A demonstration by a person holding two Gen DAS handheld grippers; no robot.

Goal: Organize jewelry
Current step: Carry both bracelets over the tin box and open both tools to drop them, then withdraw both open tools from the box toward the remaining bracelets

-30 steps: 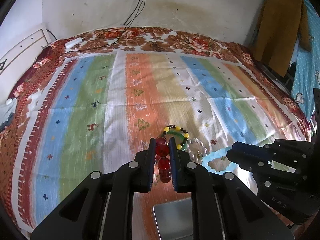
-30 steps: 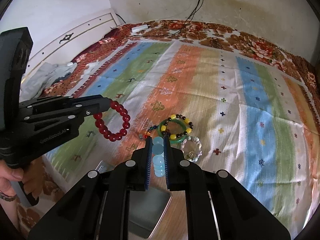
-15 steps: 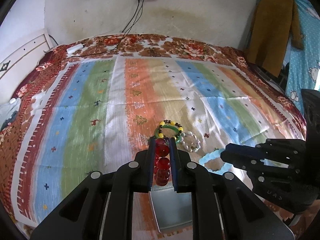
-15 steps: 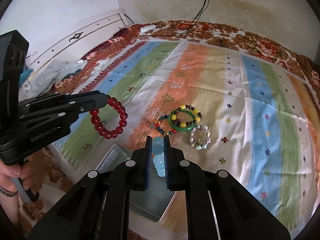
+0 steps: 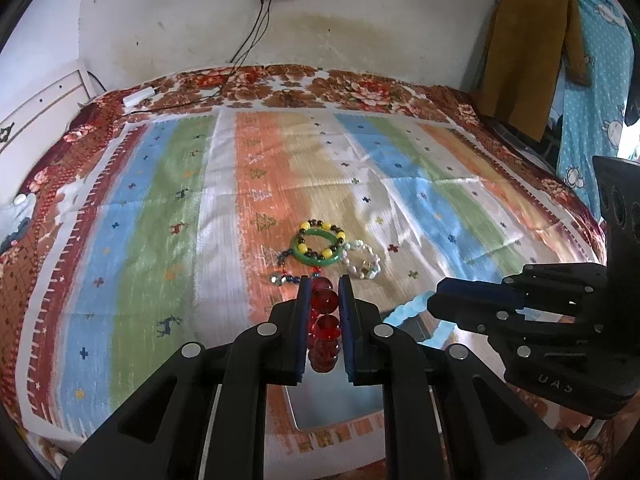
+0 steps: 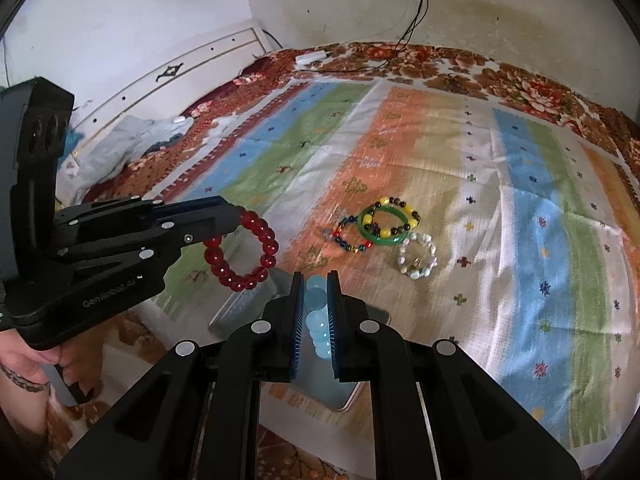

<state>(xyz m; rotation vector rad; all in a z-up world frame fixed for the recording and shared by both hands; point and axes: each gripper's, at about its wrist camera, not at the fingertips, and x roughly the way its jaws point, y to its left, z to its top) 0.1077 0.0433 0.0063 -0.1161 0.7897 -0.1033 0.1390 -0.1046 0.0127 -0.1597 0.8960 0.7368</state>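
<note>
On the left, the left gripper [image 6: 224, 216] pinches a red bracelet [image 6: 244, 256]. Its fingers [image 5: 304, 320] press on the beads from both sides, so the loop hangs free and cannot slip off. A hand [image 6: 36, 360] holds the handle low at the left edge.

Under both grippers sits a metal tin [image 6: 240, 308], right at the near edge of the bed [image 6: 540, 92]. I think the bracelets are held over it because that is where they should go.

In the middle, the right gripper [image 6: 316, 300] pinches a pale blue bracelet [image 6: 318, 324]. Its fingers [image 6: 296, 312] are squeezed on the beads too, and the loop hangs down over the tin.

Further right, more jewelry lies on the striped cloth [image 6: 540, 220], well apart from the tin. A green bangle [image 6: 382, 224] lies with a yellow and dark bead bracelet [image 6: 400, 208] on top of it. A thin colored chain [image 6: 348, 236] touches its left side. A white bracelet [image 6: 418, 258] lies just beside it on the right. These look like they wait for their turn.
</note>
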